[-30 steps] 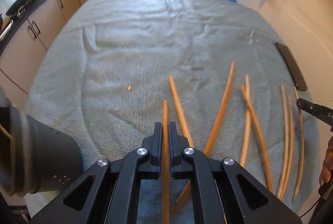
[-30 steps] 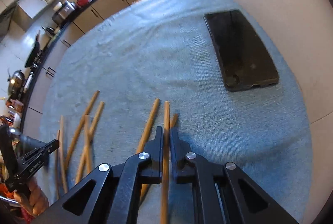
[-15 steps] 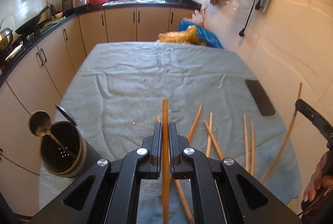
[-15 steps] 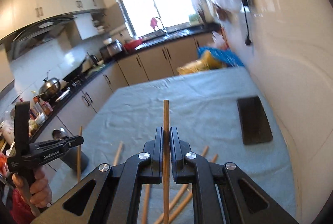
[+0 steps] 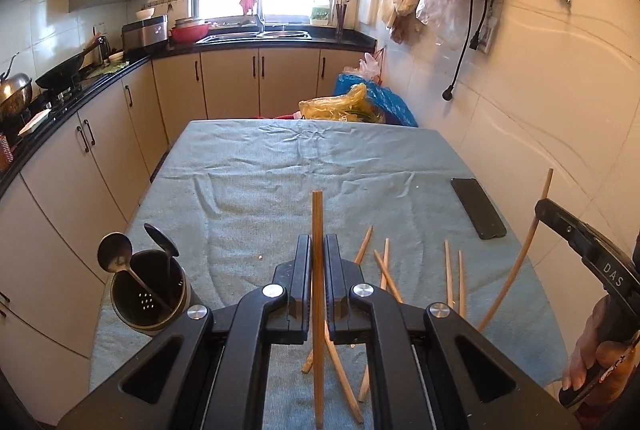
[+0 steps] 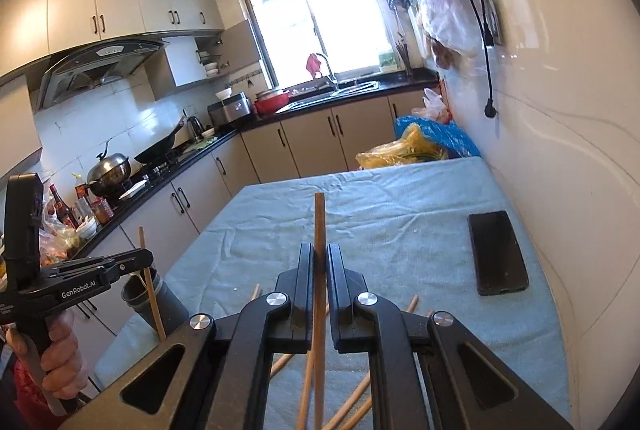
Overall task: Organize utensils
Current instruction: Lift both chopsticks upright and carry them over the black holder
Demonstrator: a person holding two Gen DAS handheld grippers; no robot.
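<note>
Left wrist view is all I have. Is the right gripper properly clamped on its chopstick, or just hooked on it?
Observer: Clamped. The right wrist view shows the right gripper shut on the right chopstick. The stick runs straight between the jaws and juts out ahead.
Operator: How does my left stick sit relative to the holder?
Observer: Seen from the side in the right wrist view, the left gripper holds the left chopstick near upright. Its lower part crosses in front of the utensil holder. The stick's bottom end is hidden behind the right gripper's body, so I cannot tell whether it is inside.
</note>
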